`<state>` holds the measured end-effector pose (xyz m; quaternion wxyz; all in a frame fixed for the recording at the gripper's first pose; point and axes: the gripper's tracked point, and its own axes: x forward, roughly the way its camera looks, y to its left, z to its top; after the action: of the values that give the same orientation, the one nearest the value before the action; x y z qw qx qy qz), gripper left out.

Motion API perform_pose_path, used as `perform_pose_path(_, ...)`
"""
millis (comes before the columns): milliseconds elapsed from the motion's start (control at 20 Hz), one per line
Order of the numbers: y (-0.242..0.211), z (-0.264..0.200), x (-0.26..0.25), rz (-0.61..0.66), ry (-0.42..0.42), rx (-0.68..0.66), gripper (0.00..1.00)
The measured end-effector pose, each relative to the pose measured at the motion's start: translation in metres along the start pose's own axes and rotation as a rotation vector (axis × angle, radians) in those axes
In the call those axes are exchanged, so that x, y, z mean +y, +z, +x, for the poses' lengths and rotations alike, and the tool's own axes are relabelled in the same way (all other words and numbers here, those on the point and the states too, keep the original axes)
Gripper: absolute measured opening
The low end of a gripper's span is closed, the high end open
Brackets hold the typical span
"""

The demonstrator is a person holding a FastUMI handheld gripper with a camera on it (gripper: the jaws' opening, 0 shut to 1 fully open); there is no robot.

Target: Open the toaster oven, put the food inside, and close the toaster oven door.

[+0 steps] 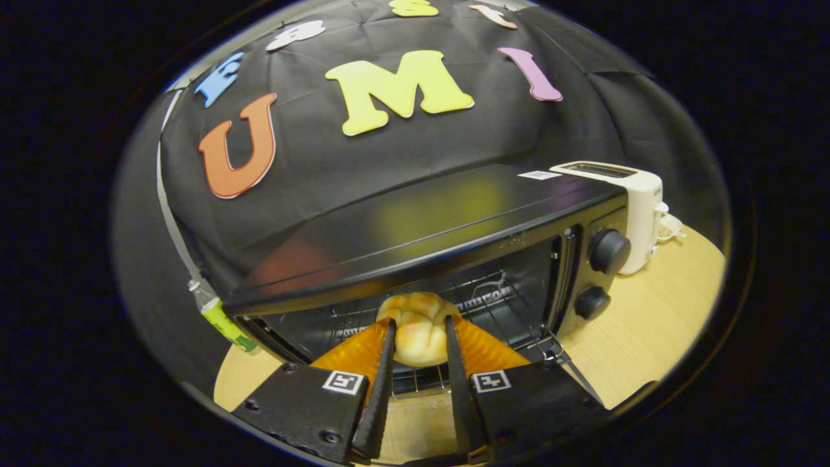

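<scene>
A black toaster oven stands on the wooden table with its door down and its inside showing. A wire rack sits in the cavity. A pale golden bread roll is held between my fingers at the mouth of the oven, just over the front of the rack. My gripper is shut on the roll, one finger pressing each side. Two round knobs sit on the oven's right panel.
A white slot toaster stands to the right behind the oven. A bottle with a green label stands at the oven's left corner. Bare wooden table lies right of the oven.
</scene>
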<state>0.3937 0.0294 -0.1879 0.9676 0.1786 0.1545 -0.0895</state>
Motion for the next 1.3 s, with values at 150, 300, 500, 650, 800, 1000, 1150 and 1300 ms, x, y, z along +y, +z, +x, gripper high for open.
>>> perform_pose_path(150,0.003,0.019,0.001,-0.077,-0.023,-0.036,0.47)
perform_pose_path(300,-0.001,0.028,0.005,-0.089,-0.029,-0.025,0.51)
perform_pose_path(500,-0.004,0.026,0.009,-0.111,-0.028,-0.020,0.70)
perform_pose_path(650,0.003,0.013,0.009,-0.059,-0.011,-0.046,0.83)
perform_pose_path(800,0.001,-0.008,0.004,-0.099,-0.017,-0.038,1.00)
perform_pose_path(1000,-0.001,-0.045,0.016,-0.141,0.043,-0.044,0.99)
perform_pose_path(1150,-0.007,-0.079,0.020,-0.184,0.086,-0.053,0.99)
perform_pose_path(1300,-0.010,-0.114,0.020,-0.210,0.108,-0.049,0.99)
